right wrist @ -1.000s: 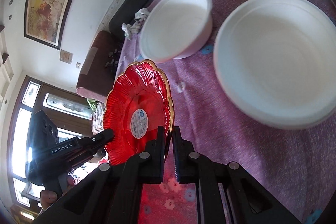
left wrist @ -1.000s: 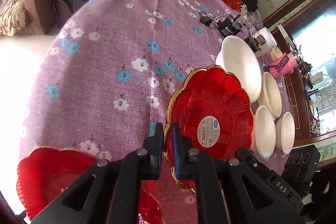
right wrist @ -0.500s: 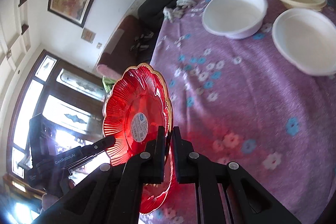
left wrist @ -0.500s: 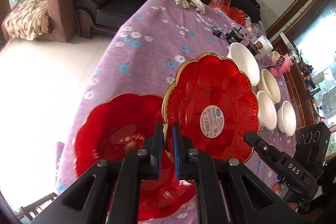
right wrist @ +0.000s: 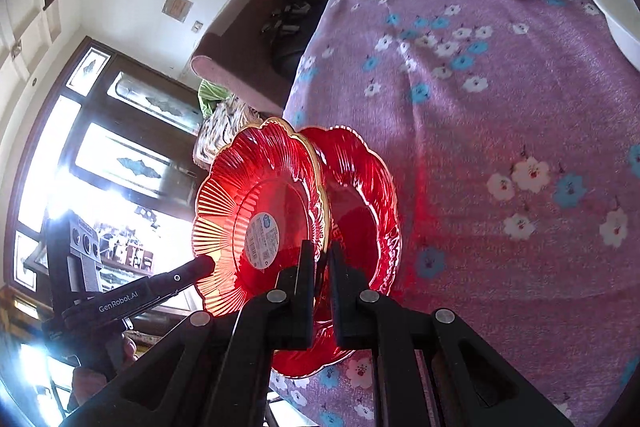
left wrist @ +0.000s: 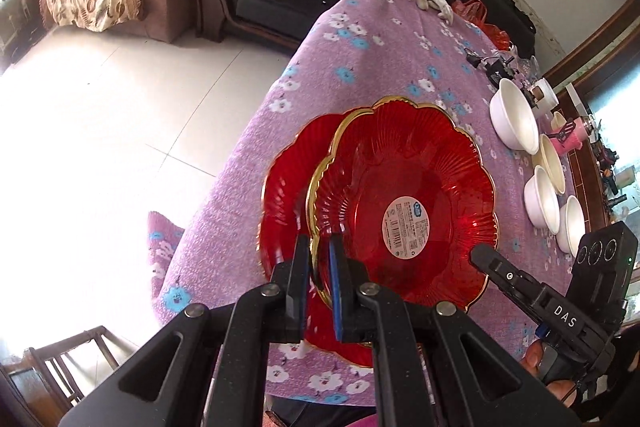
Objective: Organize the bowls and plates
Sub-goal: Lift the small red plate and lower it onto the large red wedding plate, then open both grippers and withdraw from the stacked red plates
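The table [left wrist: 352,39] stretched away under a purple flowered cloth, white bowls [left wrist: 514,117] far right. Stacking was in hand: the held plate [left wrist: 404,203] hung over the lower plate [left wrist: 286,187] at the near edge, needing centring, lowering, then release. Left tongs [left wrist: 319,247] and right tongs [right wrist: 320,251] were each clamped narrowly on the held plate's rim, at opposite sides.

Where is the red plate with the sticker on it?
The stickered red plate is held up by both grippers, partly over a second red plate near the purple tablecloth's edge.
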`<state>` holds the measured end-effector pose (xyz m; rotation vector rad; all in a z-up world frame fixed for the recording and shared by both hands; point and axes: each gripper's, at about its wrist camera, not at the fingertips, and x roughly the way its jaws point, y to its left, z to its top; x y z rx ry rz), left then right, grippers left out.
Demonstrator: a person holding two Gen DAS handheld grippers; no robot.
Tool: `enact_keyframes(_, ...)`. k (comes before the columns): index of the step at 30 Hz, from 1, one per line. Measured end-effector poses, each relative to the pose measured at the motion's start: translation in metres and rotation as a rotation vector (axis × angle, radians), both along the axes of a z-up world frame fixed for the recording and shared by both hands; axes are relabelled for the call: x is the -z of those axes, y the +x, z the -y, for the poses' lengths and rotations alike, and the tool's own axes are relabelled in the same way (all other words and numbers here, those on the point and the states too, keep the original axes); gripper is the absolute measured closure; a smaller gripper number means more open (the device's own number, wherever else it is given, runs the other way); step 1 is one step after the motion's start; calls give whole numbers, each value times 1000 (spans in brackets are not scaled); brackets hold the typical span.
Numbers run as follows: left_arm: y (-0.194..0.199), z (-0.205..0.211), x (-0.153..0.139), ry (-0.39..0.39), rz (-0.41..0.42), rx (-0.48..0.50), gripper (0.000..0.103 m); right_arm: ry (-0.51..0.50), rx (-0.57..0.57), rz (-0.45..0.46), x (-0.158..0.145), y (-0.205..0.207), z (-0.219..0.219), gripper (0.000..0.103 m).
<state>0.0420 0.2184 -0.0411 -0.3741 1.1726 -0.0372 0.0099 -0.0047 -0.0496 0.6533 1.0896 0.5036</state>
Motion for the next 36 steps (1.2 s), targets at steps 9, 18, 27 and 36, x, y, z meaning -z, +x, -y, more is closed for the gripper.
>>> enact_keyframes(9,-3,2,15,39,-35,18,94,-51,-18,-28,15,0,-14,95)
enact_keyframes(18,9,26,21,238,-84,118,92,-112,-14,-31,21,4,-19,95)
enact_keyframes(27,21,48,7,538,-83,212,79,-242,-43,2,13,12,-31,91)
enact_keyframes(36,22,41,-5,509,-49,191,74,-436,-147,58,9,12,-55,87)
